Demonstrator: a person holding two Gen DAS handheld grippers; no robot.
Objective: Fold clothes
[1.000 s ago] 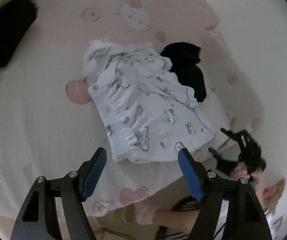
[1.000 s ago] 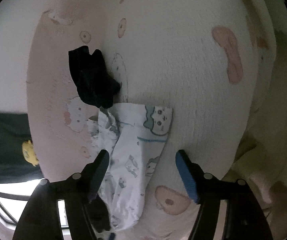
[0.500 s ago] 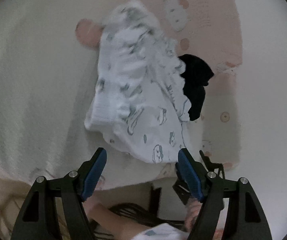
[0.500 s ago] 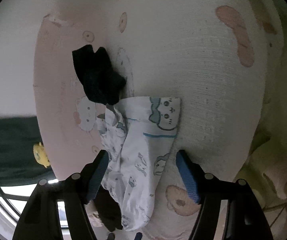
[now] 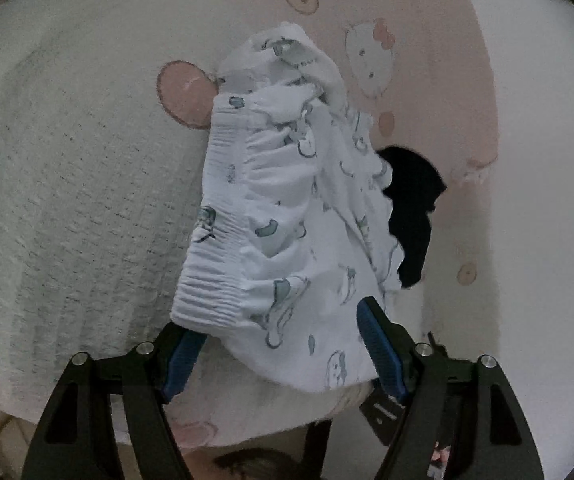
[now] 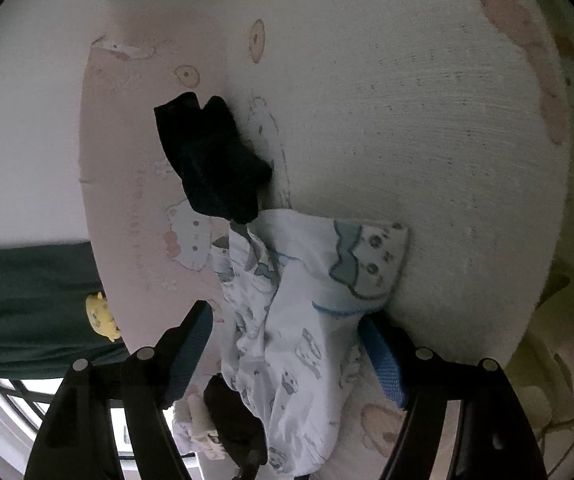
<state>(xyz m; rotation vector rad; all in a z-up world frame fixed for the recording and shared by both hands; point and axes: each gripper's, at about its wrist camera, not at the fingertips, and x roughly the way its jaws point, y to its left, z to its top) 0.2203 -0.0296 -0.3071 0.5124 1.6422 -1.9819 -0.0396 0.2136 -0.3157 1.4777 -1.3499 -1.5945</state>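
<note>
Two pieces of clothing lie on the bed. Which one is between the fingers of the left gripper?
The white printed garment: its elastic waistband end lies between the open left gripper. The black garment lies farther off, beside its far edge.

Both wrist views close above the bed, opposite ends, sharing white printed garment (image 5: 287, 216) and black garment (image 6: 211, 160)

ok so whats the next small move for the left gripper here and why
Probably close the left gripper on the printed white garment: its jaws stand open on either side of the near elastic waistband edge, gripping nothing. The right gripper is open at the other end, so the fold cannot start yet.
</note>
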